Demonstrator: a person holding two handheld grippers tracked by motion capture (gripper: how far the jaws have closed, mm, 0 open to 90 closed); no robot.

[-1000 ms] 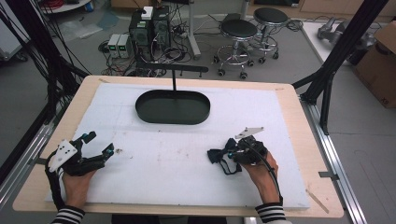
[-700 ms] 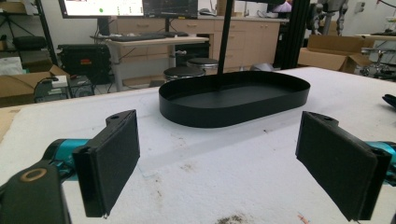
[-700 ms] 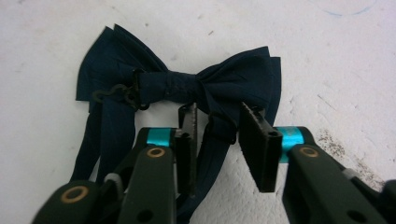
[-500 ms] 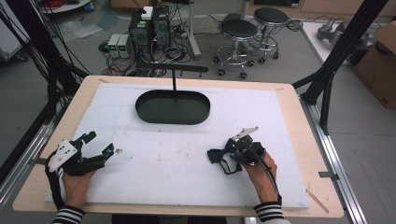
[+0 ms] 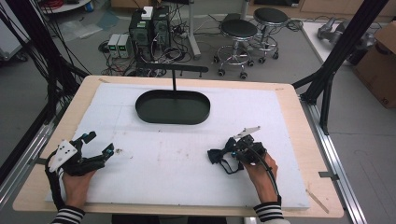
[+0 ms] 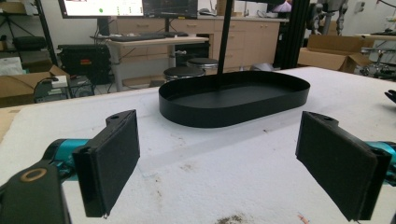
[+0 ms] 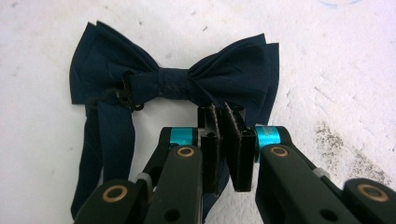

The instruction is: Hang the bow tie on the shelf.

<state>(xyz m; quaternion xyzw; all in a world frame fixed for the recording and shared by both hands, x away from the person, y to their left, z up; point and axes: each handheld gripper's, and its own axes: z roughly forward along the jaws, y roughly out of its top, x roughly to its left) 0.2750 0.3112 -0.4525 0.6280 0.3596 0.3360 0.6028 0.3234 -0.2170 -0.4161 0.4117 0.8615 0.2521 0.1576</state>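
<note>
Right gripper [image 7: 223,140] is pinching the lower edge of a navy bow tie [image 7: 173,81], lying lower right of centre on the white mat [image 5: 177,158]. Left gripper [image 5: 95,148], lower left, is resting spread wide. Black oval tray [image 5: 173,107] is sitting upper centre.

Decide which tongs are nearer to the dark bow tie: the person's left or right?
Right. The right tongs are shut on the bow tie, pinching one wing's lower edge. The left tongs stand open across the white mat, well apart from it.

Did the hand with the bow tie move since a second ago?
Yes, a little. The right gripper with the bow tie slid toward the person, farther from the black tray.
</note>
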